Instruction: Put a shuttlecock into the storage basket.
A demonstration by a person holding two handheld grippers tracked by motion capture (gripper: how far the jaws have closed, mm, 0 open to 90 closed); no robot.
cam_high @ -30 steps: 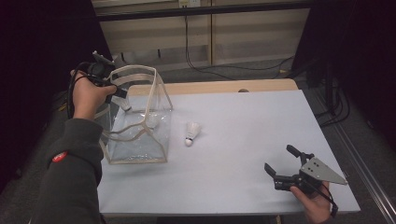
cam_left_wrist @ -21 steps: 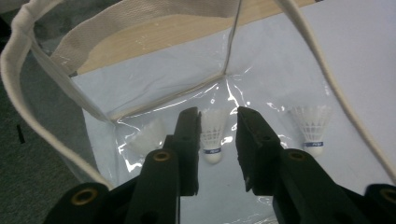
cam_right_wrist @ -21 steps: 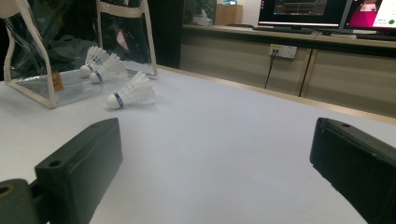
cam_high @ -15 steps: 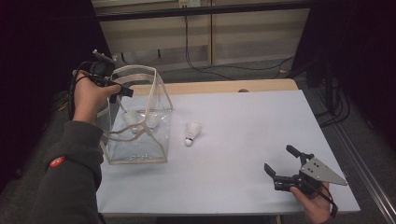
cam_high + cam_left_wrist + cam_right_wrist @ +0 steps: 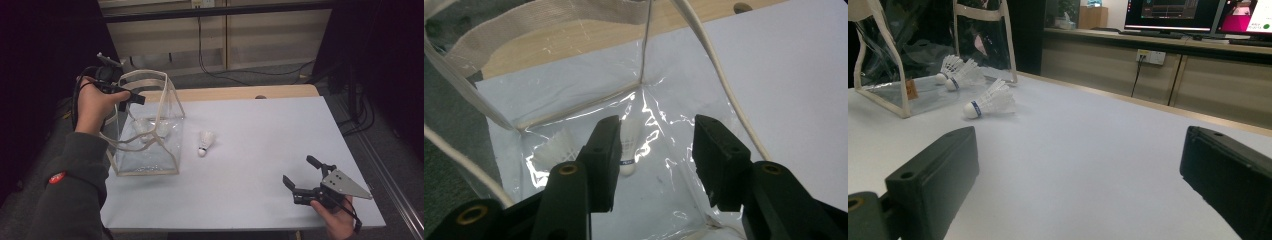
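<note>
Clear plastic bag [image 5: 150, 150] holds two shuttlecocks [image 5: 146, 128].

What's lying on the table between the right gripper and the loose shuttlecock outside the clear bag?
Nothing: the high view shows bare white table between the right gripper and the loose shuttlecock. The right gripper view agrees.

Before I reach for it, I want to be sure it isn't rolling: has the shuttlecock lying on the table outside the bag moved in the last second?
No. The shuttlecock lies just right of the clear bag.
</note>
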